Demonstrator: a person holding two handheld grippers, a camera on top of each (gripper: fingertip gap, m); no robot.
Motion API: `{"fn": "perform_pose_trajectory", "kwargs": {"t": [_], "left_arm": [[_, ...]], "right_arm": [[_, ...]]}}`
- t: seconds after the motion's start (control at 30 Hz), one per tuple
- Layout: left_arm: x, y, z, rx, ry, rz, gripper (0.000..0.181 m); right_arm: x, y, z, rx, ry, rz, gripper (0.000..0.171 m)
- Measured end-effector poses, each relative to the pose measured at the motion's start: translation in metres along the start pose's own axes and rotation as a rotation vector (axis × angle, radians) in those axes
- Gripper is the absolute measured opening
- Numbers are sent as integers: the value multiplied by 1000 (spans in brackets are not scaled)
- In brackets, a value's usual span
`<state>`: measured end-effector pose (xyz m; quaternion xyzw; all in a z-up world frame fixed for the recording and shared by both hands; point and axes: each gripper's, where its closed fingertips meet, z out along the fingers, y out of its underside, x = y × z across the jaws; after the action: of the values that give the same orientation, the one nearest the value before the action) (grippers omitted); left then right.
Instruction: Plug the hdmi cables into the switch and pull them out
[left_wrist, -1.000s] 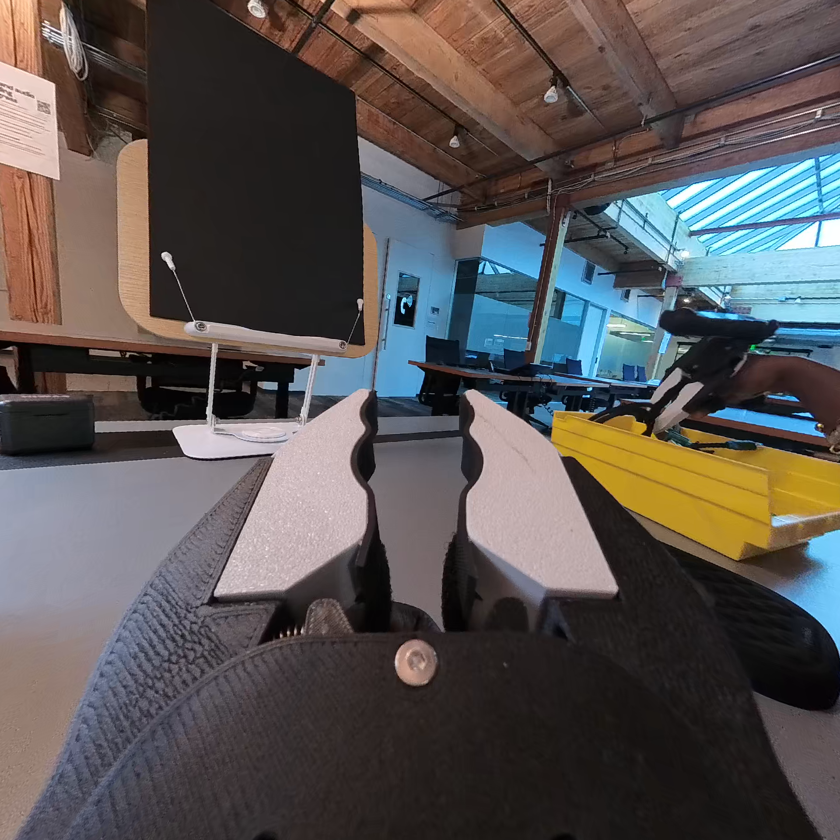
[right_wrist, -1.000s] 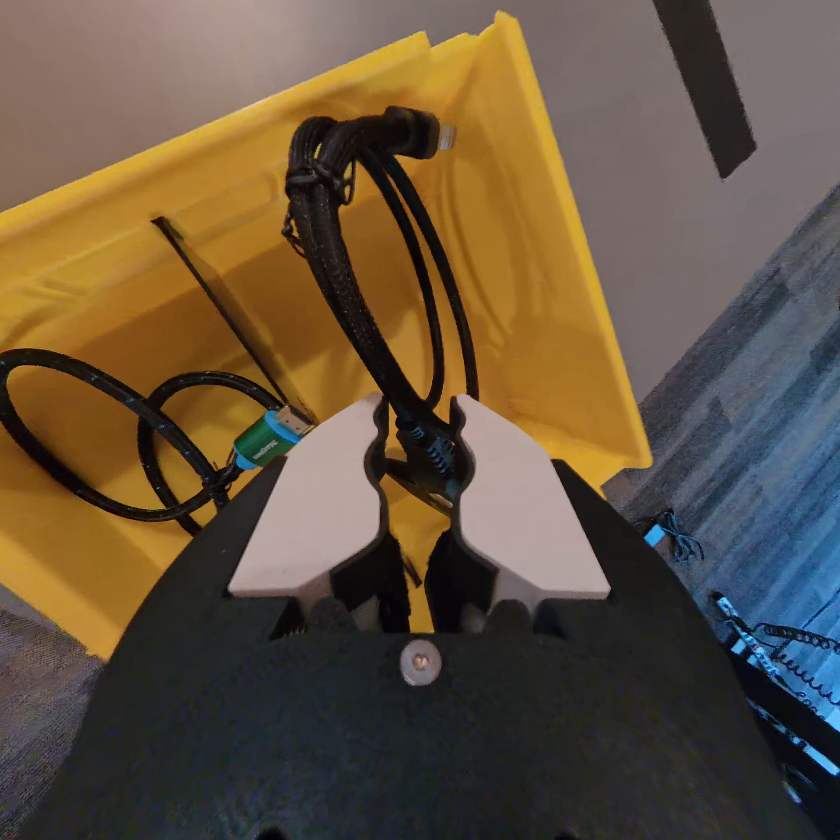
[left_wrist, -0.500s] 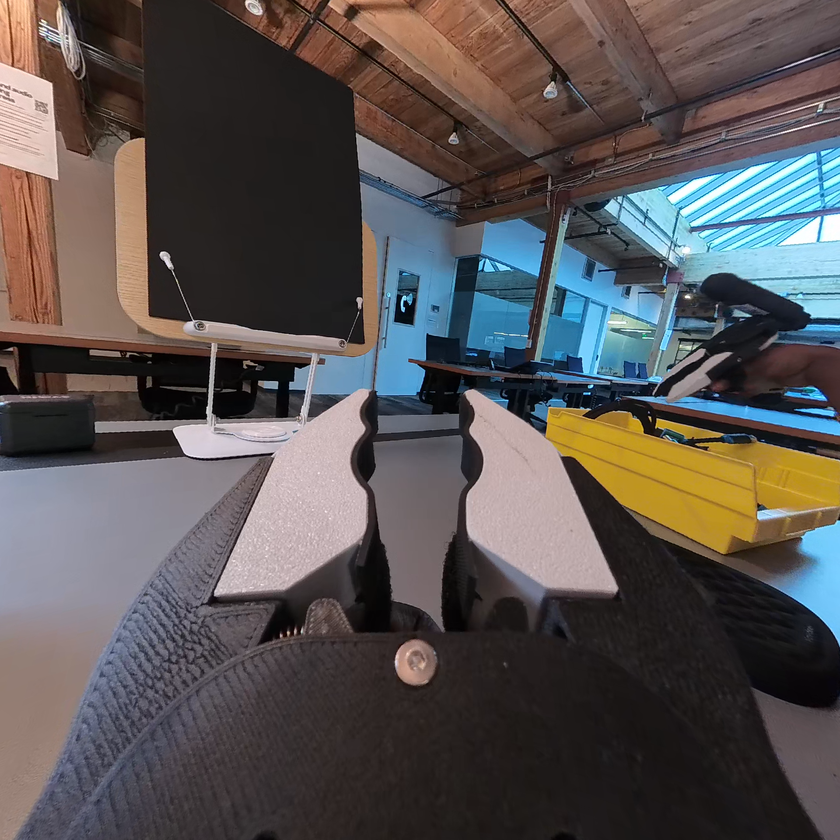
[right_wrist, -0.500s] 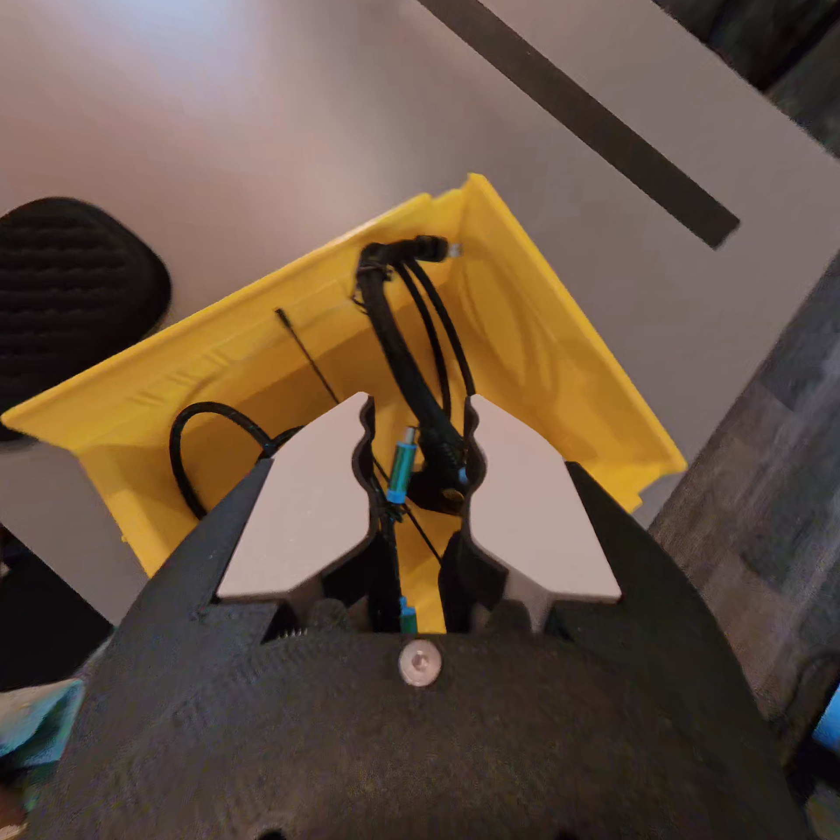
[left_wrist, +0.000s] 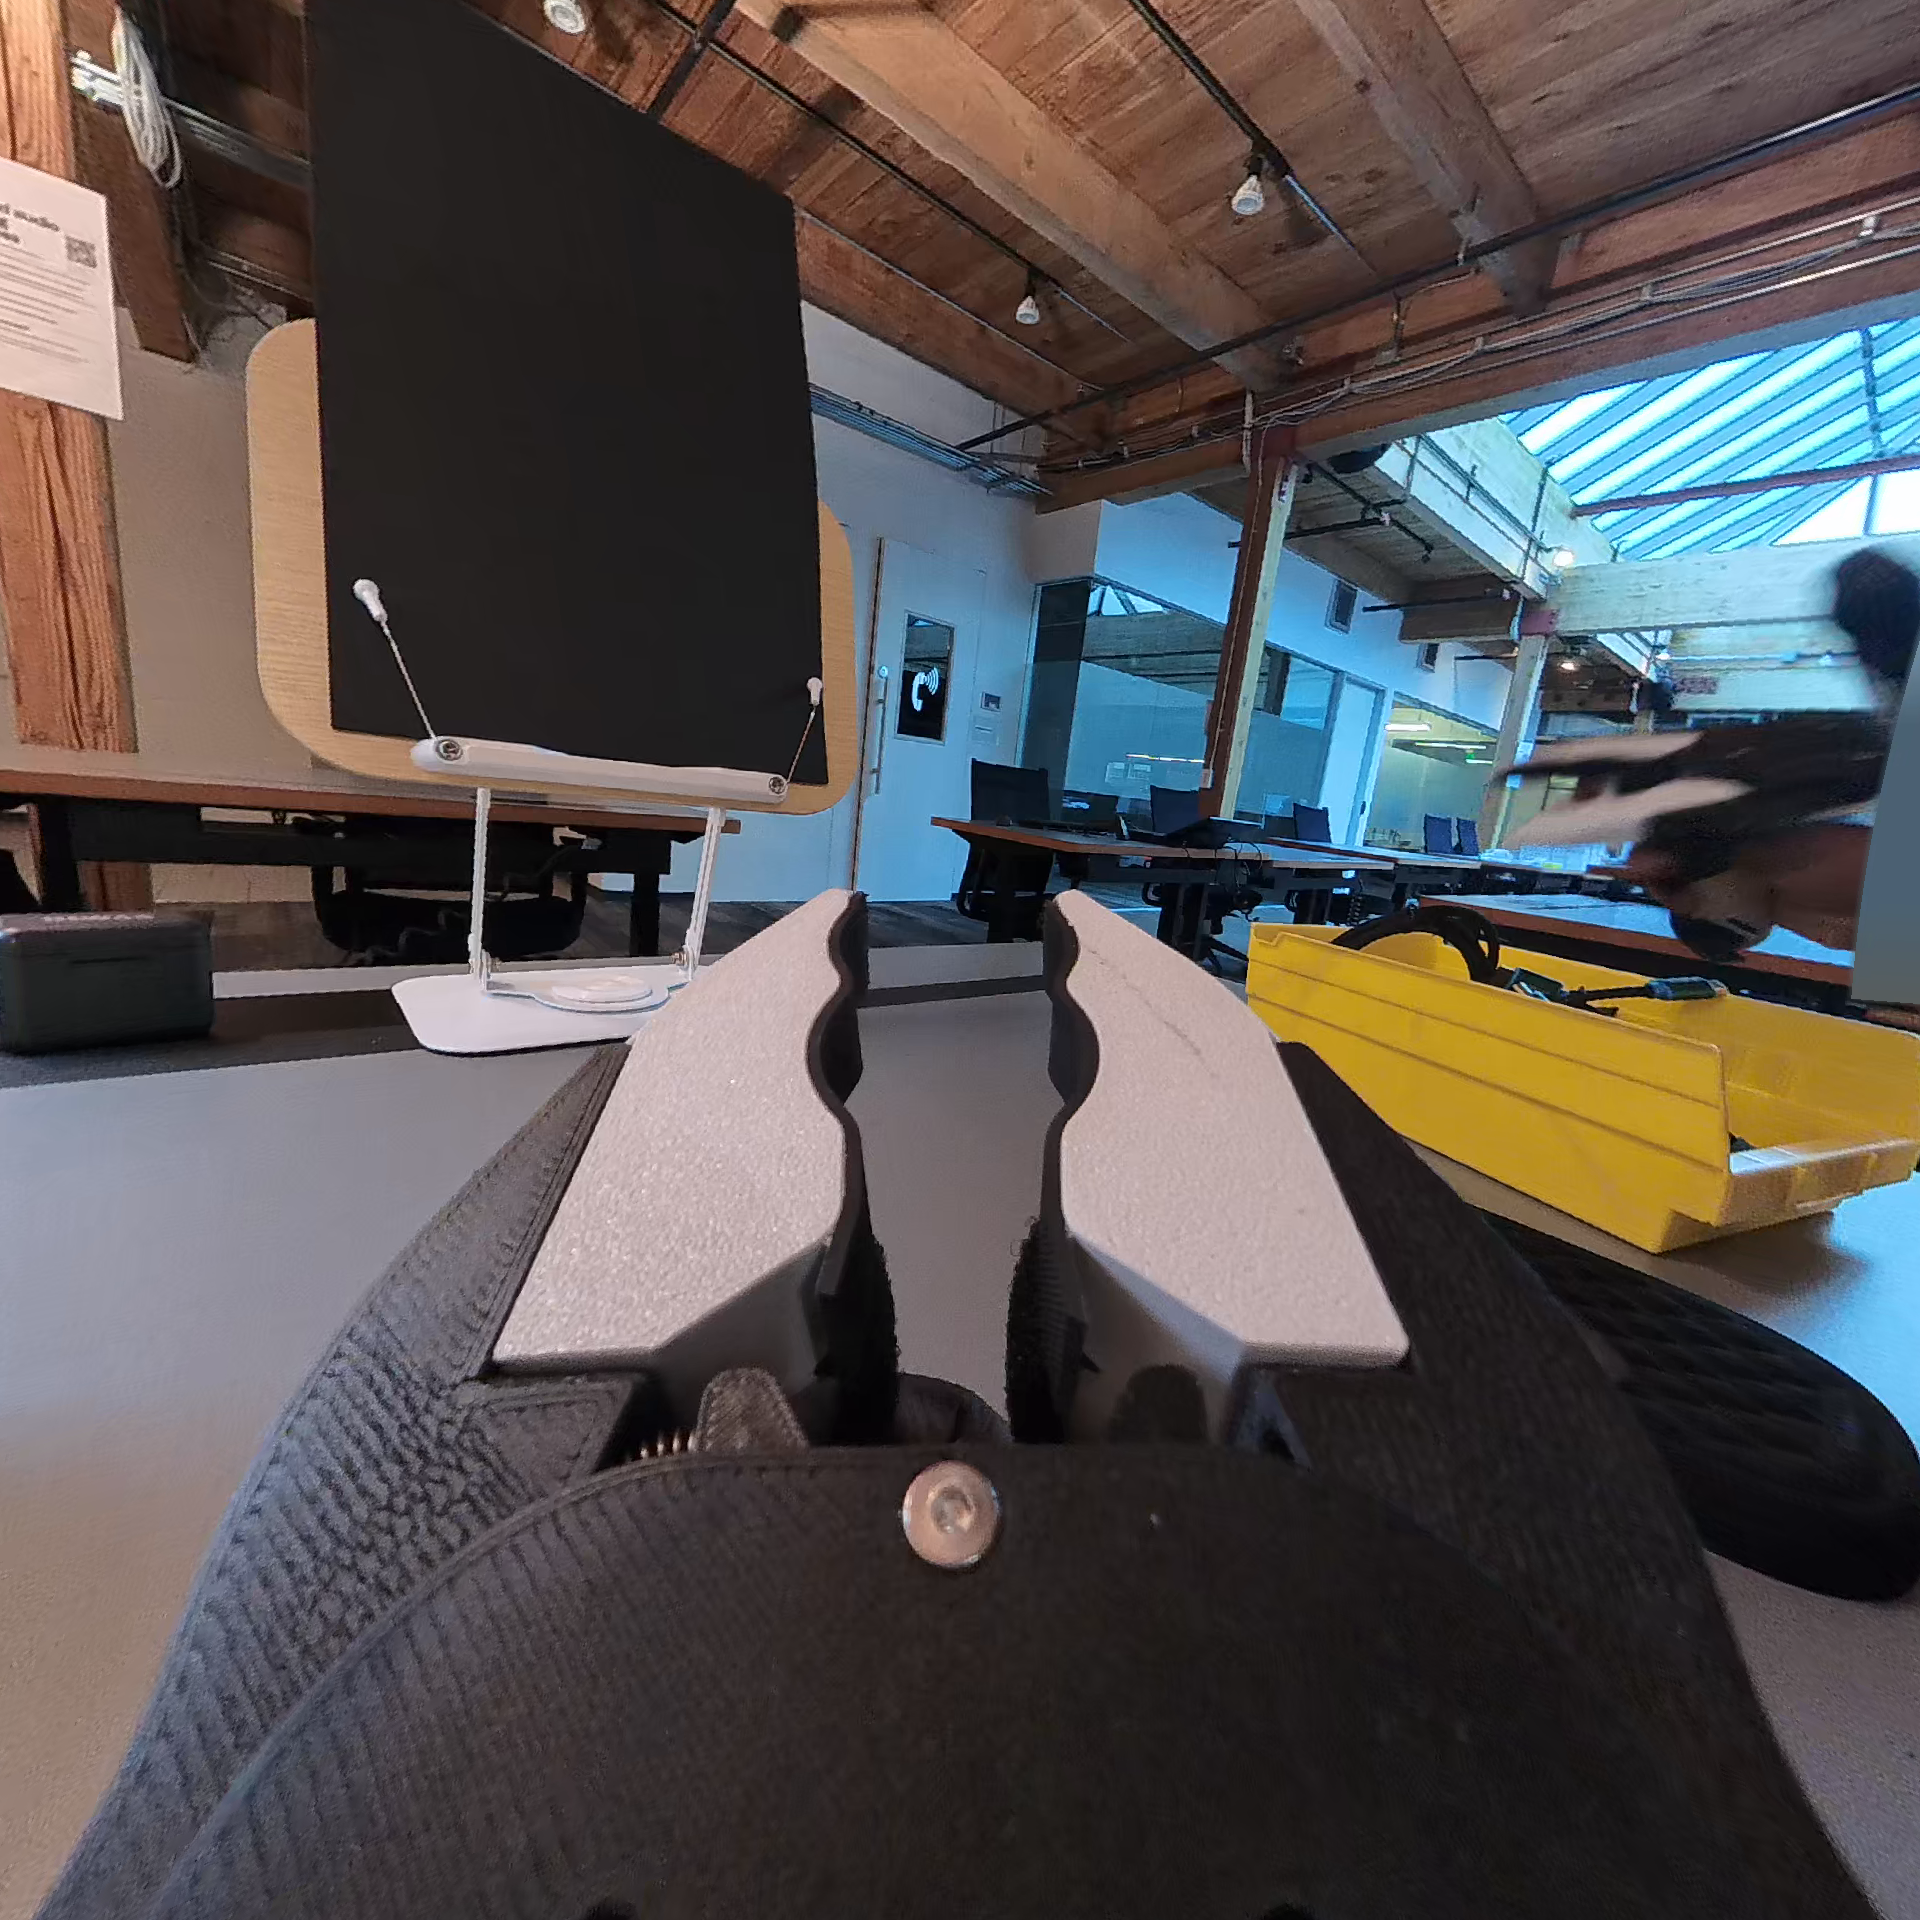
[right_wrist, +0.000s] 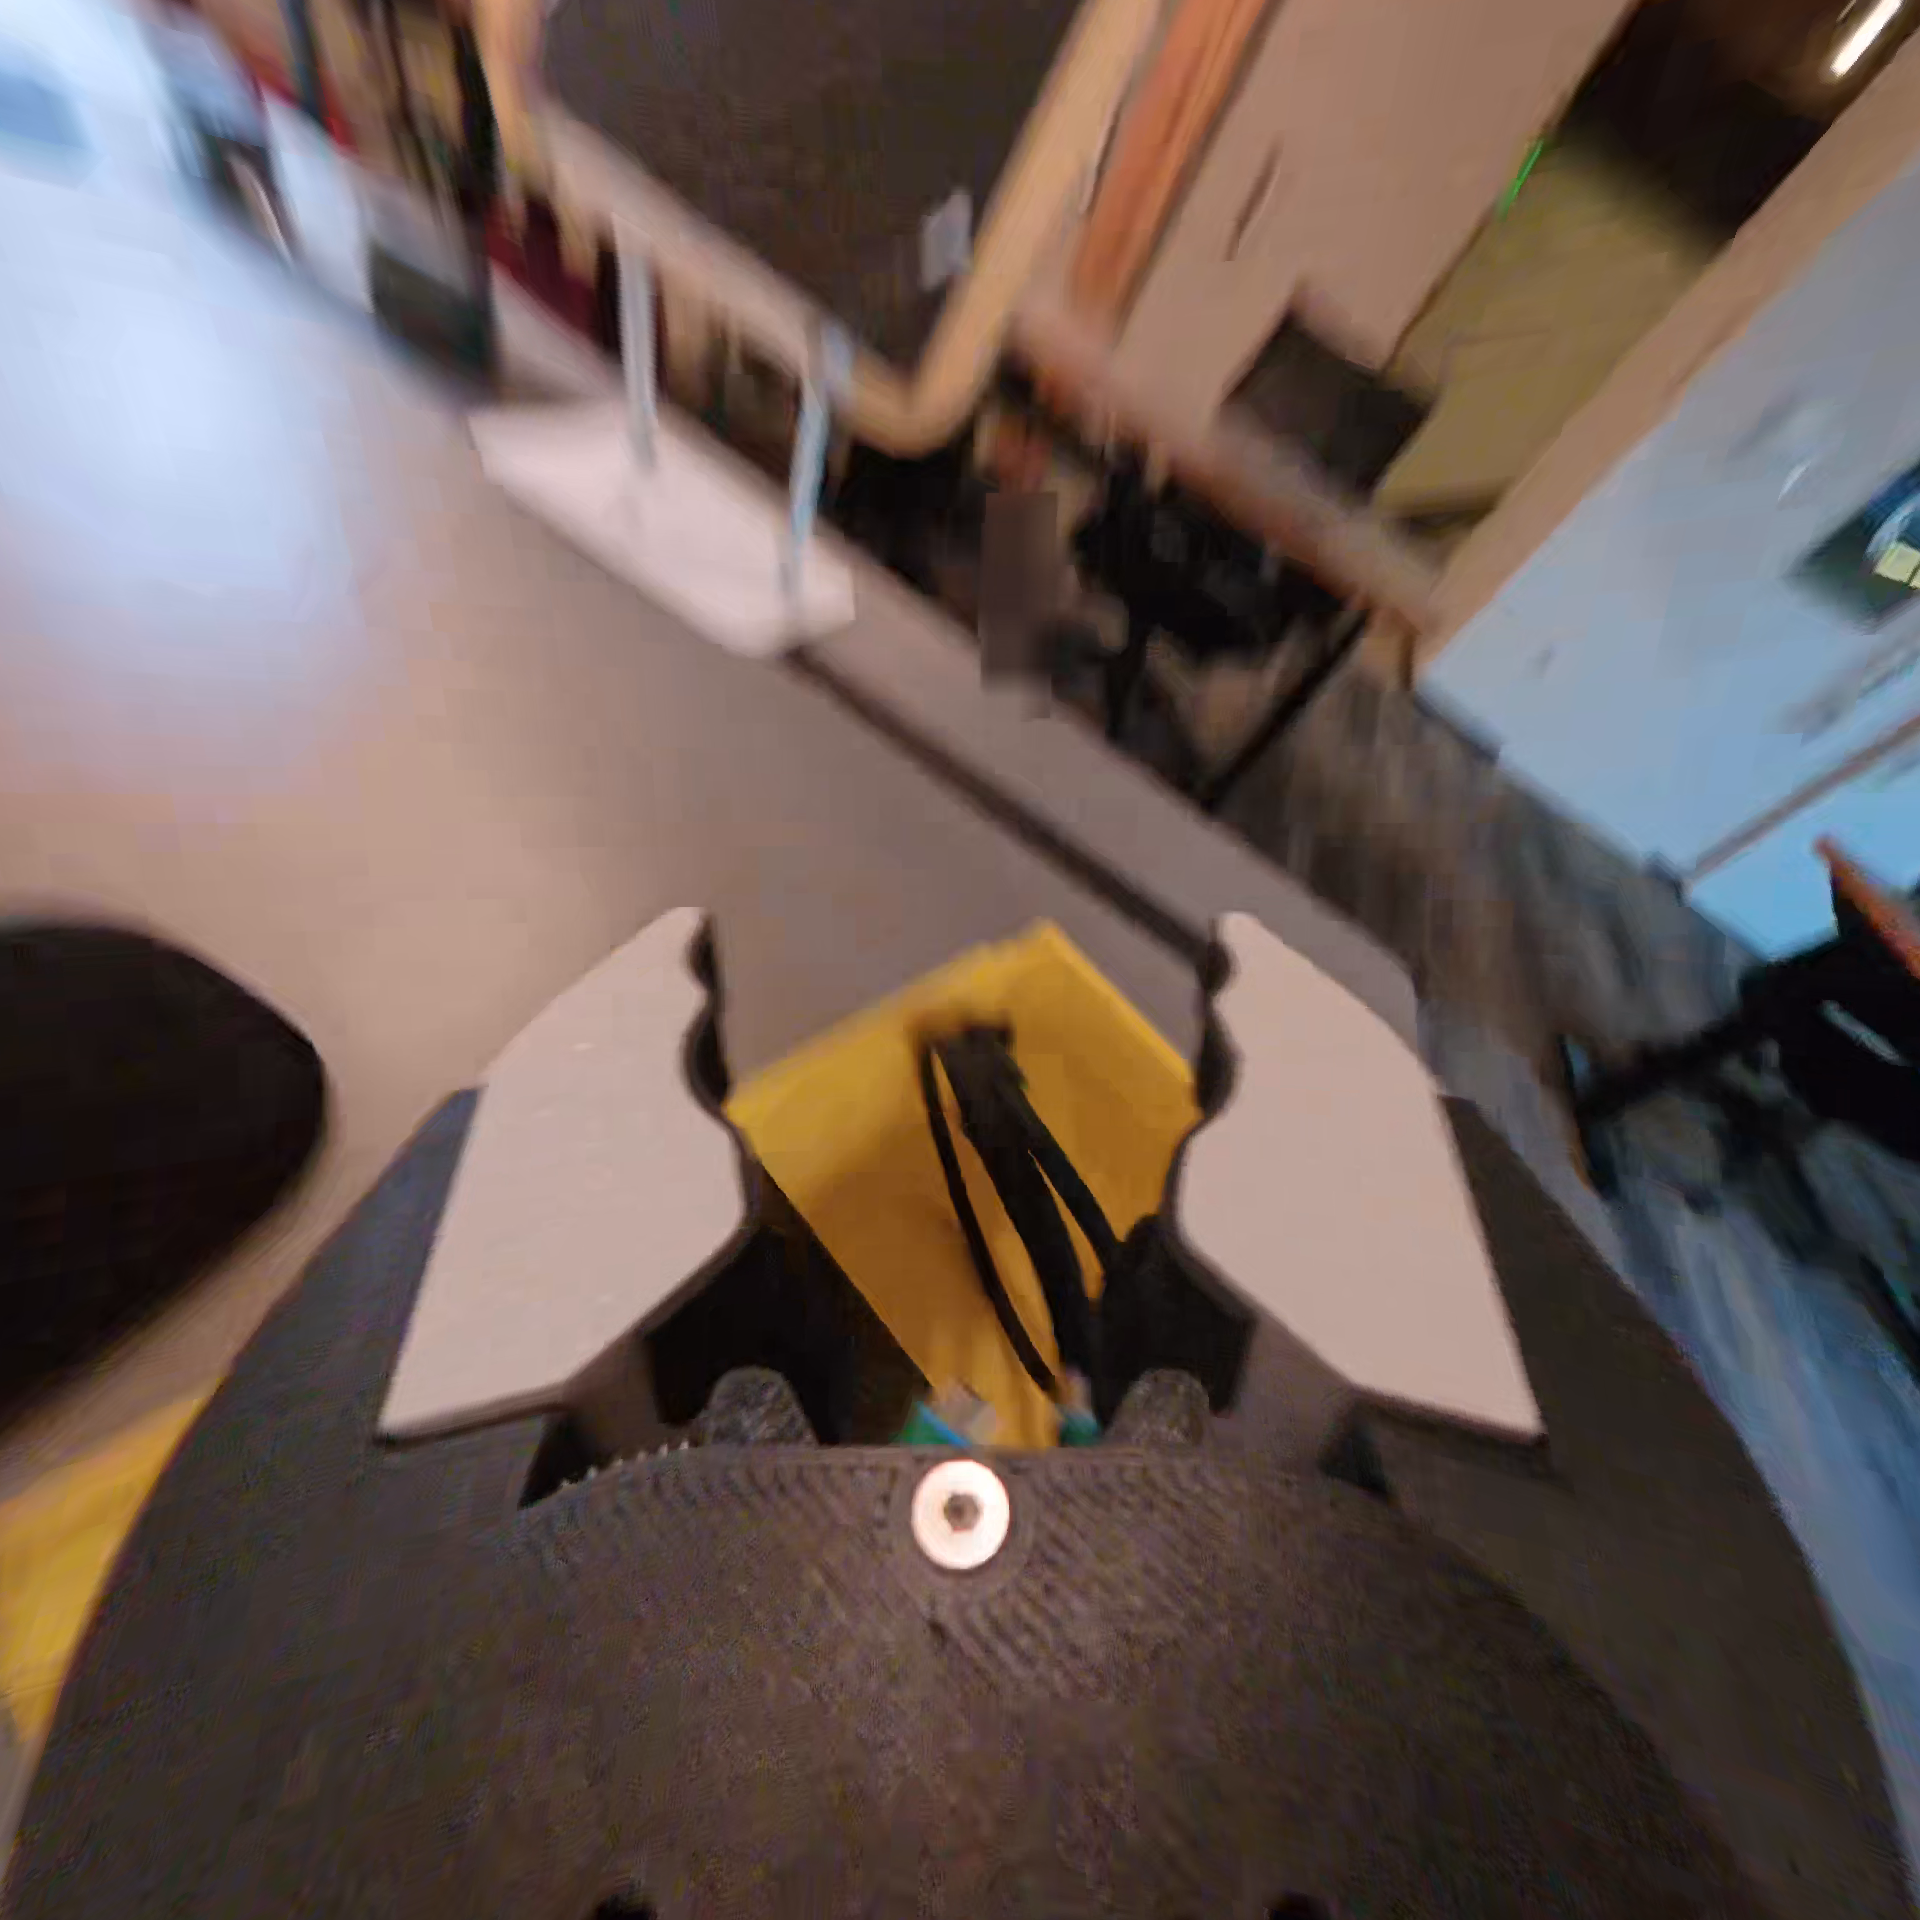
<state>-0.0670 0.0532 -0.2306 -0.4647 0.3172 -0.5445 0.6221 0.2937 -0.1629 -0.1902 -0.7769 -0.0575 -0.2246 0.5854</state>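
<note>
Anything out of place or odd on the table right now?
Nothing looks damaged or spilled. The HDMI cables lie coiled in the yellow bin, and no switch is in view. The right gripper is open and empty; its view is motion-blurred.

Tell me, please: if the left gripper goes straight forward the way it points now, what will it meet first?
Probably nothing soon. The left gripper points along bare grey table, between the white stand and the yellow bin. Ahead lies only the table's far edge, though depth is hard to judge.
</note>
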Motion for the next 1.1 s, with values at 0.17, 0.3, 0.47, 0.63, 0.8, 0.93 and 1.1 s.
{"fn": "perform_pose_trajectory", "kwargs": {"t": [0.17,0.3,0.47,0.63,0.8,0.93,1.1], "left_arm": [[8,-3,1,11,21,67,32],[17,-5,0,23,30,173,33],[40,0,8,-39,110,242,34],[69,-34,1,-5,237,253,67],[78,-58,-29,-170,348,288,131],[24,-86,-64,-270,86,564,122],[-85,-123,-125,-396,-453,753,98]], "right_arm": [[-81,-94,-59,605,-68,104,146],[-144,-108,-83,688,-97,-86,128],[-170,-115,-96,701,-61,-267,11],[-171,-136,-104,907,-151,-31,146],[-183,-114,-99,770,-162,-197,0],[-178,-120,-101,818,-141,-139,55],[-175,-112,-84,733,-97,-145,64]]}}
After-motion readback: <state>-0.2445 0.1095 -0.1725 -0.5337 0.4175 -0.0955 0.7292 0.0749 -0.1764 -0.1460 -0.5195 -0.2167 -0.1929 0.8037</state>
